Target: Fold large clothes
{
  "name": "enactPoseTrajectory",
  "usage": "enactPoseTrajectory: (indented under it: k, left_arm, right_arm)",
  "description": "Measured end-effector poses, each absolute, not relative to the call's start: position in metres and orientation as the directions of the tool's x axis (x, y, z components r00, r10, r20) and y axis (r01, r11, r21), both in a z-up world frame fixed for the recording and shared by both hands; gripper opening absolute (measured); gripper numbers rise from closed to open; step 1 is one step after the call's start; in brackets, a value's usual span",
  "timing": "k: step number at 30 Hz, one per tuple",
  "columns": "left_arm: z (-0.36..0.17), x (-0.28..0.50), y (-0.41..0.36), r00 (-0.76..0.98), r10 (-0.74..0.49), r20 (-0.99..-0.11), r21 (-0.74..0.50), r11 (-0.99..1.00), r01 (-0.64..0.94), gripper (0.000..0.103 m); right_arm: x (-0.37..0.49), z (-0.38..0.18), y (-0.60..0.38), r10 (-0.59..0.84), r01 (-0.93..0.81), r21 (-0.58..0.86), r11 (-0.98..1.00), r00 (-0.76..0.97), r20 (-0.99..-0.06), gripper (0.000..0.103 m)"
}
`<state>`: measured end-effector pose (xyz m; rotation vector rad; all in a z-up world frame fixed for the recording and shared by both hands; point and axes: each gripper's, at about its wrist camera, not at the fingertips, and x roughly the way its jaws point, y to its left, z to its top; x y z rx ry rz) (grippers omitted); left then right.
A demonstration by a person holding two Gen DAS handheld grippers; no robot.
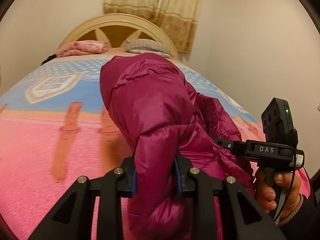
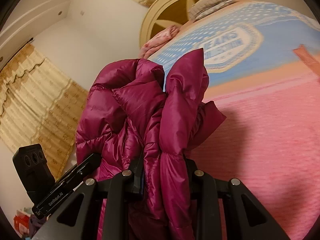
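1. Magenta down jacket (image 1: pixel 148 108), quilted and glossy, is held bunched above the near, pink part of the bed; its far end droops toward the bedspread (image 1: pixel 50 140), though whether it touches cannot be told.
2. Left gripper (image 1: pixel 156 177): jaws pinching a thick fold of the jacket between blue-lined pads.
3. Right gripper (image 2: pixel 166 177): jaws likewise clamped on a gathered, rope-like bundle of the jacket; a hand (image 1: pixel 276 190) grips its handle in the left wrist view.
4. Handling, as judged: the shell looks slick and the filling puffy, so the garment is probably light, soft and springy. It may slide out of a shallow pinch and puff open after folding. Stitched seams, hem or cuff would likely offer surer holds than a smooth panel.
5. Surface: a soft textured bedspread, pink near, blue with white dots and an emblem farther off.
6. Room: cream arched headboard (image 1: pixel 120 26), a pink folded blanket (image 1: pixel 82 48) and a grey pillow (image 1: pixel 148 45) at the head, beige patterned curtains (image 1: pixel 156 2), plain pale walls.
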<state>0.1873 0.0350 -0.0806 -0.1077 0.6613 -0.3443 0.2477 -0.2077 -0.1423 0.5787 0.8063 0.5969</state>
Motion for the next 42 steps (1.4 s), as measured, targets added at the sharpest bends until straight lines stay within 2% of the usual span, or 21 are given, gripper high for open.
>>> enactPoseTrajectory:
  k: [22,30,37,39,41,42]
  left_arm:
    - [-0.083,0.152,0.194,0.809,-0.041,-0.587,-0.176,0.981,-0.078,0.029]
    - [-0.100,0.148,0.232,0.792,0.022,-0.610,-0.175,0.971,-0.161,0.029]
    - [-0.131,0.150,0.250,0.761,0.029,-0.648,-0.200,0.958,-0.206,0.029]
    - [-0.135,0.150,0.254,0.756,0.032,-0.654,-0.201,0.956,-0.215,0.034]
    - [-0.141,0.149,0.255,0.740,0.039,-0.671,-0.194,0.954,-0.227,0.050]
    - [-0.143,0.149,0.255,0.732,0.049,-0.680,-0.187,0.953,-0.237,0.053]
  right_arm:
    - [0.289,-0.133,0.035,0.822,-0.493,0.661,0.566,0.279,-0.496,0.026]
    - [0.290,-0.146,0.099,0.831,-0.523,0.659,0.540,0.205,-0.518,0.026]
    - [0.293,-0.175,0.127,0.812,-0.504,0.658,0.560,0.174,-0.557,0.026]
    - [0.295,-0.176,0.129,0.811,-0.499,0.660,0.562,0.175,-0.558,0.026]
    - [0.296,-0.178,0.129,0.806,-0.501,0.653,0.567,0.179,-0.564,0.026]
    - [0.297,-0.178,0.128,0.806,-0.500,0.653,0.569,0.181,-0.564,0.027]
